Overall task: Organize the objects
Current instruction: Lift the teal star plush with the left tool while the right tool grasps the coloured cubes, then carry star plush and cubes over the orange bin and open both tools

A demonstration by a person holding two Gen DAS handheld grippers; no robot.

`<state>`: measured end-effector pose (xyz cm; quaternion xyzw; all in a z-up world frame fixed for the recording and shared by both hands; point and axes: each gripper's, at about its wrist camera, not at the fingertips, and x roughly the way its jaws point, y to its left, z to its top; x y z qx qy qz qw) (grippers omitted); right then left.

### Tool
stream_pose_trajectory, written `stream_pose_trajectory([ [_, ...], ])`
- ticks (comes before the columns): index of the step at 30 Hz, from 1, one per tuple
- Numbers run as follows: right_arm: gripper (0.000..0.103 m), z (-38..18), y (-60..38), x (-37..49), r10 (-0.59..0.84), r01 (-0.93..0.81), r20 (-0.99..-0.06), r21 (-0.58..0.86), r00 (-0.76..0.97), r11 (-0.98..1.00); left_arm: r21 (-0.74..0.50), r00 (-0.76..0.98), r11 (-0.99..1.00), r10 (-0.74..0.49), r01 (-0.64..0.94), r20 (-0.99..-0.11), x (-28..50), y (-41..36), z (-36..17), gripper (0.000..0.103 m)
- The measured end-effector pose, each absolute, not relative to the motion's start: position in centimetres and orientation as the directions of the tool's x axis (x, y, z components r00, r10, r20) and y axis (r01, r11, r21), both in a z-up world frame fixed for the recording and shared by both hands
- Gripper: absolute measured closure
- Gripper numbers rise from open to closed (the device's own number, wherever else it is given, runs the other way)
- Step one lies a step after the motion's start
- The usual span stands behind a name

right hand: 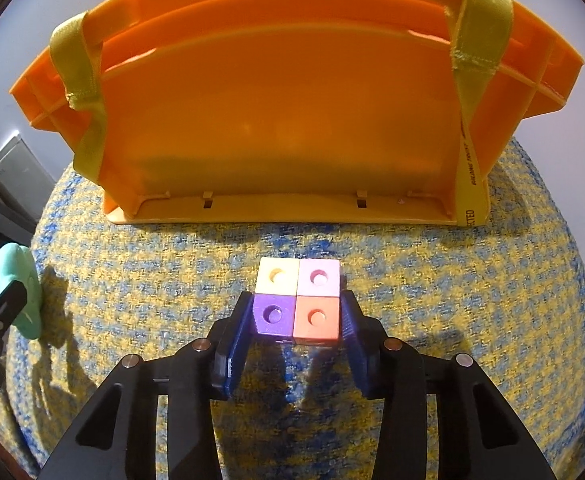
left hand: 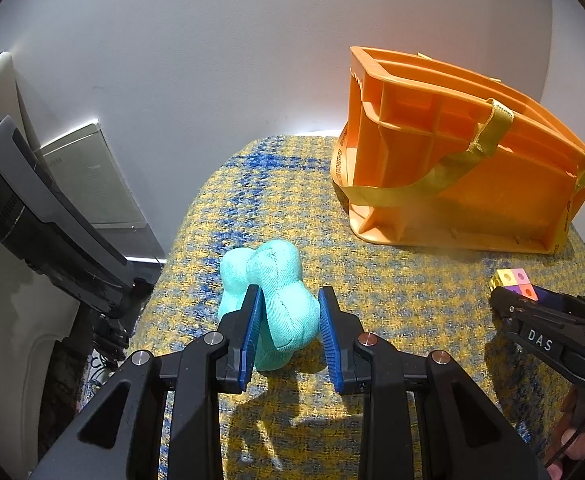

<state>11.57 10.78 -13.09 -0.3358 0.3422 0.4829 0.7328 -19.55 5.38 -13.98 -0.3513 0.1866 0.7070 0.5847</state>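
Block of four joined plastic cubes [right hand: 297, 303] (cream, pink, purple, coral, each with a round dimple on top) sits at centre of the right wrist view, on the yellow-and-blue woven fabric surface [right hand: 432, 288]. The right gripper [right hand: 297, 322] brackets its near half: blue pads [right hand: 241, 334] lie against the purple cube on one side and the coral cube on the other, fingers closed onto the block.

In the left wrist view the same block [left hand: 513, 283] shows at the right edge, with the right gripper [left hand: 500, 296] reaching it from lower right.

Turquoise plush toy, lumpy and soft [left hand: 270, 304], lies lower centre of the left wrist view on the fabric. The left gripper [left hand: 290, 330] straddles its near end; one blue pad touches the plush, the other stands just clear, so fingers are parted, not clamped.

Orange plastic crate with yellow webbing straps [right hand: 284, 120] fills the upper frame beyond the block, lying on its side.
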Motion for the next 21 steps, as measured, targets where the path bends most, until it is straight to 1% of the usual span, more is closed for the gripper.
stream_pose_trajectory([
  [8,0.061,-11.2,8.7,11.9,0.502,-0.935,-0.806,-0.169,0.313,0.311,-0.164,-0.054,-0.237,0.706,-0.958,-0.707,-18.9,4.9,-12.9,0.074],
  [16,0.061,-8.3,6.3,13.0,0.530,-0.933,-0.784,-0.170,0.323,0.316,-0.158,-0.040,-0.200,0.730,-0.967,-0.682,-17.1,4.3,-10.5,0.074],
  [21,0.061,-6.3,6.3,12.0,0.556,-0.932,-0.763,-0.171,0.331,0.320,-0.153,-0.030,-0.175,0.746,-0.972,-0.665,-15.7,3.9,-8.7,0.074],
])
